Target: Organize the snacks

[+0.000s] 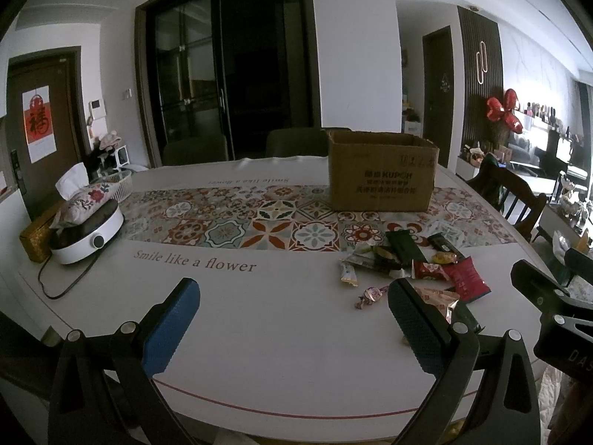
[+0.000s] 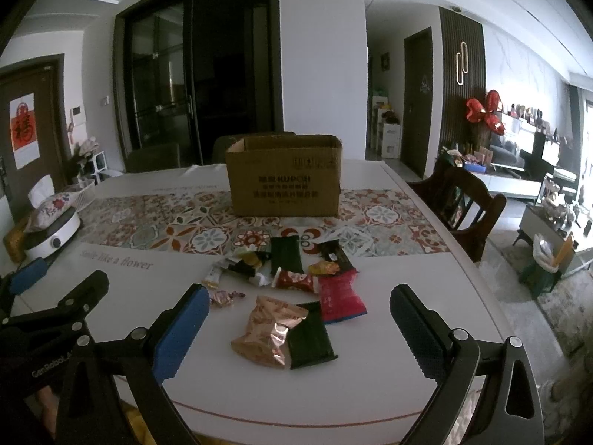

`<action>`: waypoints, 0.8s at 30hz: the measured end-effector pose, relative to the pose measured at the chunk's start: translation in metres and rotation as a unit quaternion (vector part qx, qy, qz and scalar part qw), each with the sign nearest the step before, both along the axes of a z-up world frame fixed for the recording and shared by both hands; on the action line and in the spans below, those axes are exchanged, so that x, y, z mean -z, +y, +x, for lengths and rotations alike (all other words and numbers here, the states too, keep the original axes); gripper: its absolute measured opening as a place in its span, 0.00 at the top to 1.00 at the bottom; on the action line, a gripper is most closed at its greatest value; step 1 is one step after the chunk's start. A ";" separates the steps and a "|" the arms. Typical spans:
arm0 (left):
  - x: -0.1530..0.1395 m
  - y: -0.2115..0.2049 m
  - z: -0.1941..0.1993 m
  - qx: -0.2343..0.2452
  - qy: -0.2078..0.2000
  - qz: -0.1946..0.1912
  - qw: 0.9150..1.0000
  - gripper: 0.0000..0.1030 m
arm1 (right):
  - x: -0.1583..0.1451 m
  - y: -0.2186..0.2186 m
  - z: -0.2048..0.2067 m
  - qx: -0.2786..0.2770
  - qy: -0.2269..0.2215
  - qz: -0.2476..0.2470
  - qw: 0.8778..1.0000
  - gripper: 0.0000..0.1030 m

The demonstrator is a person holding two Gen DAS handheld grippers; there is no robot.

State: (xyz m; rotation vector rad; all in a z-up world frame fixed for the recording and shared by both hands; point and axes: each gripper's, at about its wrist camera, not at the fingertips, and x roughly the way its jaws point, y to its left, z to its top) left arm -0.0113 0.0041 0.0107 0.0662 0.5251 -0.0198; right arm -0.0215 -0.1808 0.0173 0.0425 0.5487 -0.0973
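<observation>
Several snack packets lie in a loose pile (image 2: 292, 282) on the table, also in the left wrist view (image 1: 411, 263). Nearest me are a copper foil bag (image 2: 268, 330), a dark green packet (image 2: 309, 337) and a red packet (image 2: 339, 296). A small wrapped candy (image 2: 222, 298) lies to the left. An open cardboard box (image 2: 283, 178) stands behind the pile, also in the left wrist view (image 1: 381, 170). My right gripper (image 2: 296, 319) is open and empty, just in front of the copper bag. My left gripper (image 1: 292, 311) is open and empty, left of the pile.
A white appliance (image 1: 87, 233) with a floral tissue box (image 1: 87, 196) on it and a trailing cord sits at the table's left. A white basket (image 1: 122, 181) stands behind it. A wooden chair (image 2: 463, 204) is at the right edge, more chairs beyond the box.
</observation>
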 end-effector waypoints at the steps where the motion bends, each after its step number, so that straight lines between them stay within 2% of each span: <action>1: 0.000 0.000 0.000 0.000 0.000 0.000 1.000 0.00 | 0.000 0.000 0.000 0.000 0.000 0.000 1.000 0.04; 24: -0.003 0.000 0.000 0.000 -0.003 0.000 1.000 0.00 | -0.005 -0.002 -0.002 -0.002 -0.005 -0.001 1.000 0.04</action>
